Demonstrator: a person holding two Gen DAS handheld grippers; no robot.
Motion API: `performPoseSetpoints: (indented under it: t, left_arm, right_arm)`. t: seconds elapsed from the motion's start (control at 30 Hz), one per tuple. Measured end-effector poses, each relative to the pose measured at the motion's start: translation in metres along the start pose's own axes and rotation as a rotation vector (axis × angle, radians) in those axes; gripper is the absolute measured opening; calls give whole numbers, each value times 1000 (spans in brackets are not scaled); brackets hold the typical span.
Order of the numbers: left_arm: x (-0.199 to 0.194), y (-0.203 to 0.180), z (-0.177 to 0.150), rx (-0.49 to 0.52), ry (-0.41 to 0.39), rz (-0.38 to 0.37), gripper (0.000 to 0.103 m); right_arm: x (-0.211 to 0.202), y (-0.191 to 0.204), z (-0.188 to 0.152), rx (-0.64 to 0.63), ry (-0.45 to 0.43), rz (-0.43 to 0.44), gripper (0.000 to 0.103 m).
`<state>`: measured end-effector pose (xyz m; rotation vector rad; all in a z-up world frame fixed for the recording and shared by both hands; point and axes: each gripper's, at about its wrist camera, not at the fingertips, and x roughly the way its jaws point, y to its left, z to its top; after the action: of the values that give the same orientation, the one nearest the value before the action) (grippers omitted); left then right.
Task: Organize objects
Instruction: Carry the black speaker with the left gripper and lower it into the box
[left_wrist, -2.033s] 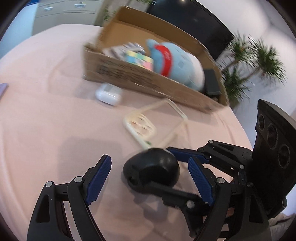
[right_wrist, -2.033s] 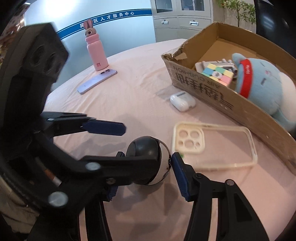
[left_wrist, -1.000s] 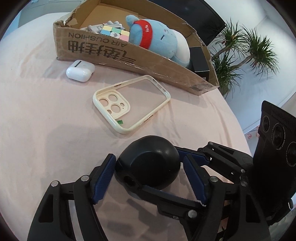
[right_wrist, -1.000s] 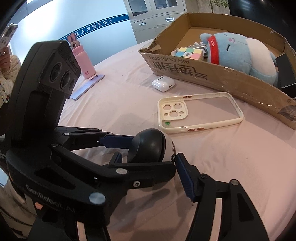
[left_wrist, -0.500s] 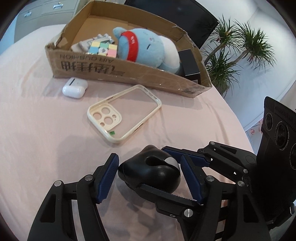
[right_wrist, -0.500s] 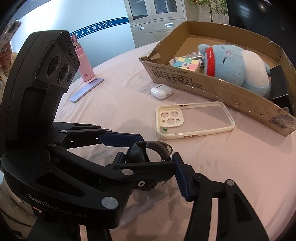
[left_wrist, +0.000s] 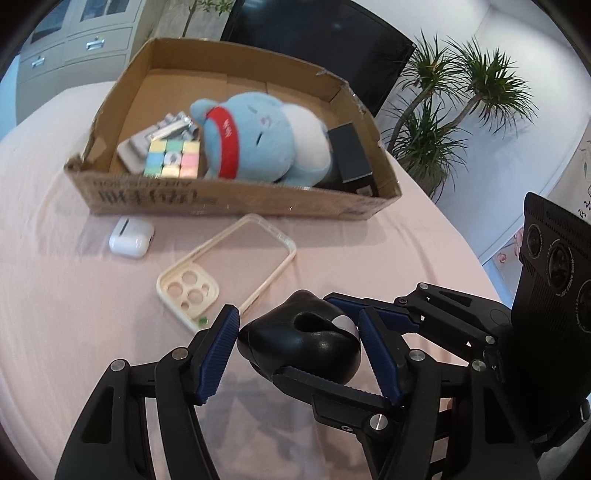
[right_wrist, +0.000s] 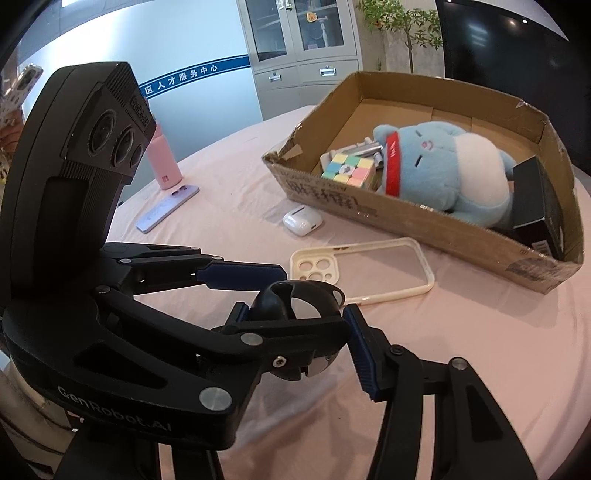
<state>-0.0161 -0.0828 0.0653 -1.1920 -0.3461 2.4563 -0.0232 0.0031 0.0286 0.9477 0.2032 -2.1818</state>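
**Sorting part done: round black gadget gripped**

Left wrist view: left tongs (left_wrist: 297, 354) clasp the black gadget (left_wrist: 301, 341); the cardboard box (left_wrist: 236, 201) at the bench's far edge holds toys.

Right wrist view: right tongs (right_wrist: 295, 317) grip it too (jointly); phone case (right_wrist: 364, 275) and earbud case (right_wrist: 303, 220) remain outside.

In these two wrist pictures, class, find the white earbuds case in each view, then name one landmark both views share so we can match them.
Left wrist view: the earbuds case lies left of centre on the pink cloth, just in front of the box's printed wall.
Right wrist view: the earbuds case lies near the middle, below the box's torn corner.
Shared landmark: the cardboard box; the cream phone case lies nearby.
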Motion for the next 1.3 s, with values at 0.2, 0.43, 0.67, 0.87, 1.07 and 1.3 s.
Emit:
performPoseSetpoints:
  t: [0.2, 0.43, 0.67, 0.87, 1.07, 1.3]
  left_arm:
    - [-5, -8, 20, 38, -26, 0, 66]
    - [-10, -6, 45, 43, -66, -13, 66]
    - [-9, 6, 71, 50, -84, -20, 66]
    - [-10, 21, 90, 38, -95, -28, 65]
    - [-9, 40, 121, 32, -106, -24, 65]
    - [6, 68, 165, 12, -100, -1, 66]
  right_arm:
    - [-8, -4, 14, -18, -29, -27, 50]
    - [-13, -10, 34, -46, -65, -58, 50]
    - [-8, -18, 56, -48, -99, -69, 50]
    - [4, -21, 76, -64, -103, -74, 50]
    - [17, -22, 104, -57, -133, -73, 50]
    - [48, -34, 145, -26, -137, -40, 50]
